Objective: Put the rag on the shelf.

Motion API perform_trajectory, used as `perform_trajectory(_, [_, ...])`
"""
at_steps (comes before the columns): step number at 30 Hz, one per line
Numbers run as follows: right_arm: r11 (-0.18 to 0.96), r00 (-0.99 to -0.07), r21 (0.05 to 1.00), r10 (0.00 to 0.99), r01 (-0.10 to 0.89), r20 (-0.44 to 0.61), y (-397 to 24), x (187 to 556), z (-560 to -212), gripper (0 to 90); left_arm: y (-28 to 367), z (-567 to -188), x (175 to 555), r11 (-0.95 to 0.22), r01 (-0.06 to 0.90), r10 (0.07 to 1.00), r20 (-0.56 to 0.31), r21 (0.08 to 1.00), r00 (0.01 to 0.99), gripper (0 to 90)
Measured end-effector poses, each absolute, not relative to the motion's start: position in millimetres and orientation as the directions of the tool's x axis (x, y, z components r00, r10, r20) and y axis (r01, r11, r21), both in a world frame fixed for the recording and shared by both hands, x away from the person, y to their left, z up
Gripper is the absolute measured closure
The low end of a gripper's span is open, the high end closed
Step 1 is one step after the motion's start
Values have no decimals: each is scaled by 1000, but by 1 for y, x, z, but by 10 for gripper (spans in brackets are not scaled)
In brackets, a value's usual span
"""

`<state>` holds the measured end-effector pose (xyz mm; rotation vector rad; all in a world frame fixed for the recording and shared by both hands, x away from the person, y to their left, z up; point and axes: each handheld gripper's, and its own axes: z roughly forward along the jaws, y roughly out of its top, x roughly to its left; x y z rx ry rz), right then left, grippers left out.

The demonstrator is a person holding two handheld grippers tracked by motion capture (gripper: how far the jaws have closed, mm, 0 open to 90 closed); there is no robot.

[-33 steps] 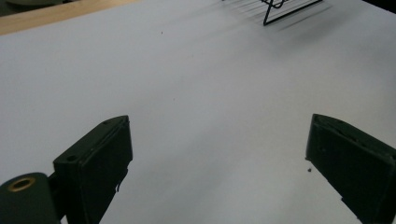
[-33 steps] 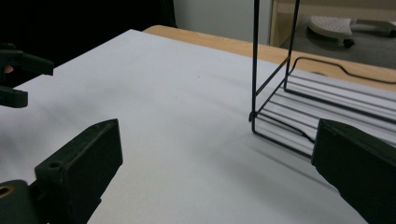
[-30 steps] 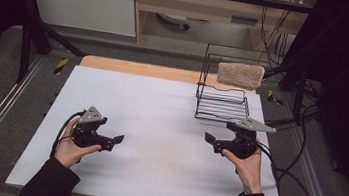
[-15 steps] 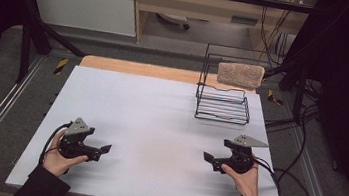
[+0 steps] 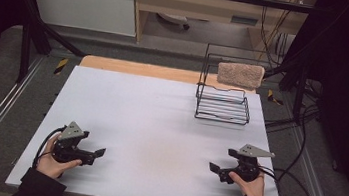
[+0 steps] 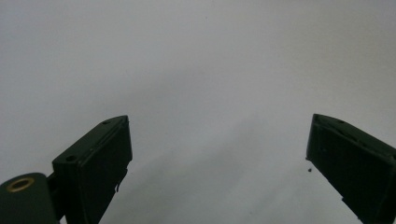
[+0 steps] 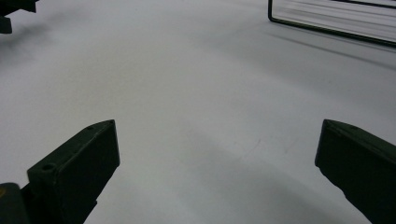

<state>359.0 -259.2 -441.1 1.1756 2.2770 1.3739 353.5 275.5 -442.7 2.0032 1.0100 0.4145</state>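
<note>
No readable writing or brand marks appear anywhere. The left tongs [image 5: 99, 153] rest low over the white table [image 5: 159, 121], jaws spread wide with nothing between them. The right tongs [image 5: 213, 168] sit the same way, wide open and empty, facing the left pair. Well beyond the right tongs stands a black wire rack [image 5: 223, 102], with a tan towel [image 5: 240, 75] draped over its back rail.

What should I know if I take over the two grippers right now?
Left hand-held gripper: open, holding nothing, low over the near left of the white table.
Right hand-held gripper: open, holding nothing, near right.
The beige towel hangs over the top of the black wire rack at the far right.
Done: towel looks hung.
Left: seemingly nothing; both grippers are apart from the rack.
</note>
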Motion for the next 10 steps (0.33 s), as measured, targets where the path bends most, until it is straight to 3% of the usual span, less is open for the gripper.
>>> perform_trajectory(10, [247, -647, 814, 737, 526, 195, -262, 358, -444, 4, 279, -445, 353, -328, 506, 785, -68, 798, 616, 66])
